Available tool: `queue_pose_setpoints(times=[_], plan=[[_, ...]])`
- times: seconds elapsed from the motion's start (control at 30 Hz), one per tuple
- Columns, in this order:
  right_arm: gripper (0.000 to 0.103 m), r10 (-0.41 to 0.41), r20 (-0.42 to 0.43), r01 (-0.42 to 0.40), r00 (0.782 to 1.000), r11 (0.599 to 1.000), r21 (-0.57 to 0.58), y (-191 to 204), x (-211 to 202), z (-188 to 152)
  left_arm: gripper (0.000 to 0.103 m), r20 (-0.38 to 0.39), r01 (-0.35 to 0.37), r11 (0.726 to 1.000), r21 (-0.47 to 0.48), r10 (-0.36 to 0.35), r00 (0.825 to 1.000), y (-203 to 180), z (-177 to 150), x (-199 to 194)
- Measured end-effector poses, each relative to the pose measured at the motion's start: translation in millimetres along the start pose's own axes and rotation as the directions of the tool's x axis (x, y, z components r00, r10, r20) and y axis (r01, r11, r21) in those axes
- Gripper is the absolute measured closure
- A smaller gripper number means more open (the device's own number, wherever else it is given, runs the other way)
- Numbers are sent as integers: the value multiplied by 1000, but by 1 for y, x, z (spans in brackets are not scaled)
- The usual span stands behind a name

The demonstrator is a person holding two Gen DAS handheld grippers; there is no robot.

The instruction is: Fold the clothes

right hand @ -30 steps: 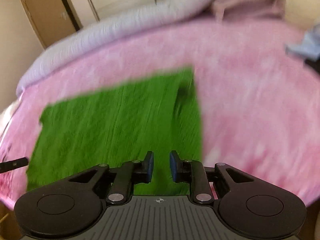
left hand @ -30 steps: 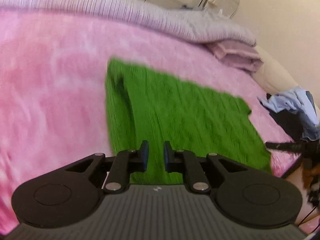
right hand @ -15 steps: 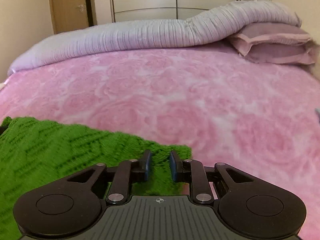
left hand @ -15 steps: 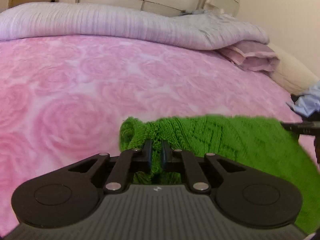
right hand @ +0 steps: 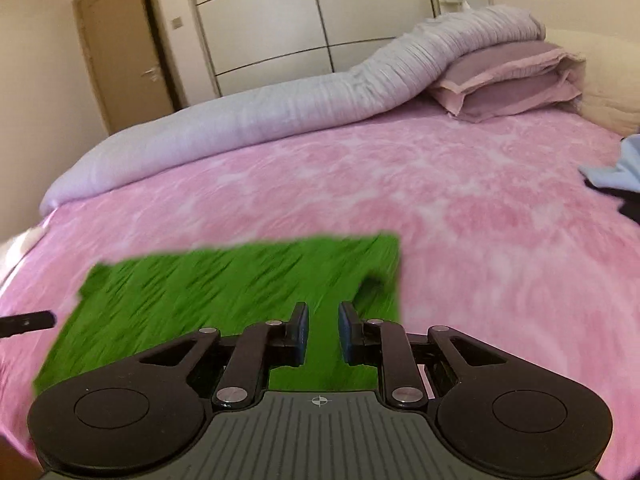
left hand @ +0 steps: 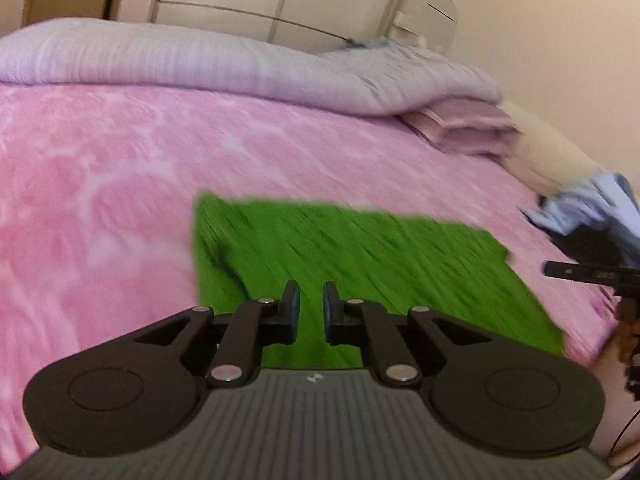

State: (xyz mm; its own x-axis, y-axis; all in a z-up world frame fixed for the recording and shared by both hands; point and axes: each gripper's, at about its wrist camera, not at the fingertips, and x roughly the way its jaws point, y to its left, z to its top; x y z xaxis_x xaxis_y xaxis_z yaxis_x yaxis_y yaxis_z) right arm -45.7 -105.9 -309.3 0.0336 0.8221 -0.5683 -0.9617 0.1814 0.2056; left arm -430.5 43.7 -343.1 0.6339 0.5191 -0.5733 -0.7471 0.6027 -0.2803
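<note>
A bright green knitted garment (left hand: 360,264) lies flat in a folded rectangle on the pink bedspread (left hand: 100,200). It also shows in the right wrist view (right hand: 224,288). My left gripper (left hand: 311,306) hangs above its near left part, jaws slightly apart and empty. My right gripper (right hand: 323,330) hangs above its near right part, jaws slightly apart and empty. Both views are motion-blurred.
A rolled lilac duvet (right hand: 248,120) and pink pillows (right hand: 508,80) lie at the far side of the bed. A pile of blue and dark clothes (left hand: 592,212) sits at the right. The other gripper's tip (left hand: 580,272) shows at the right edge.
Half a second ago both grippers were low at the garment's edge, the left pinching it. Now both have let go, lifted back, and the garment lies flat.
</note>
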Motion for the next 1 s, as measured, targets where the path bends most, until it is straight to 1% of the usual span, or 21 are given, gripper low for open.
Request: queue_pose_setpoints(times=[0.03,0.1,0.17,0.2,0.27,0.33,0.37,0.4,0.47,0.53,0.57,0.6,0.63,0.67,0.8,0.87,1.0], plan=[[83,-18,-5,18,1000,1000,-16,11,-10,-14,96,-16,0,1000,2,0,1000,-6,-12,-3],[83,-49,-28,48,998,998,-32,26,-20,-39,96,-81,-33,999,-3,33,996,-12,-36,0],[83,-93,-102,88,990,995,-55,30,-11,-64,96,-48,-63,998,-17,62,997,-15,-48,-3],[83,-96,-66,92,993,994,-60,32,-13,-71,96,-58,-77,997,-31,75,995,-17,-45,-4],[83,-119,-94,115,988,992,-54,39,-15,-63,96,-85,-108,993,-48,103,991,-22,-37,-8],[83,-133,-111,132,985,991,-17,45,-24,-53,96,-112,-142,988,-54,135,984,-29,-29,-14],[83,-139,-119,141,983,990,2,48,-28,-48,95,-118,-159,986,-50,152,981,-33,-26,-20],[82,-146,-128,149,981,989,21,51,-33,-44,90,-125,-169,984,-52,161,979,-36,-25,-25],[76,-168,-142,174,976,984,36,57,-42,-43,85,-148,-190,980,-57,180,972,-42,-25,-35],[57,-197,-156,208,968,976,61,62,-54,-49,84,-173,-211,976,-59,198,965,-49,-27,-46],[55,-211,-163,225,964,971,74,64,-60,-52,81,-181,-217,975,-56,204,962,-52,-29,-52],[53,-212,-166,229,963,969,95,65,-64,-54,76,-188,-223,973,-53,210,960,-54,-31,-57],[53,-211,-169,232,963,966,116,66,-69,-56,74,-190,-228,973,-47,215,958,-57,-32,-62],[52,-209,-171,233,963,963,138,67,-74,-58,73,-192,-232,972,-40,220,956,-60,-33,-68],[50,-232,-195,265,953,951,159,76,-90,-61,70,-192,-248,969,-7,242,951,-71,-35,-82],[50,-245,-200,278,949,948,157,82,-98,-62,69,-181,-251,968,5,247,952,-74,-36,-90],[50,-236,-179,261,955,956,133,97,-114,-64,65,-157,-247,969,10,246,956,-81,-39,-109]])
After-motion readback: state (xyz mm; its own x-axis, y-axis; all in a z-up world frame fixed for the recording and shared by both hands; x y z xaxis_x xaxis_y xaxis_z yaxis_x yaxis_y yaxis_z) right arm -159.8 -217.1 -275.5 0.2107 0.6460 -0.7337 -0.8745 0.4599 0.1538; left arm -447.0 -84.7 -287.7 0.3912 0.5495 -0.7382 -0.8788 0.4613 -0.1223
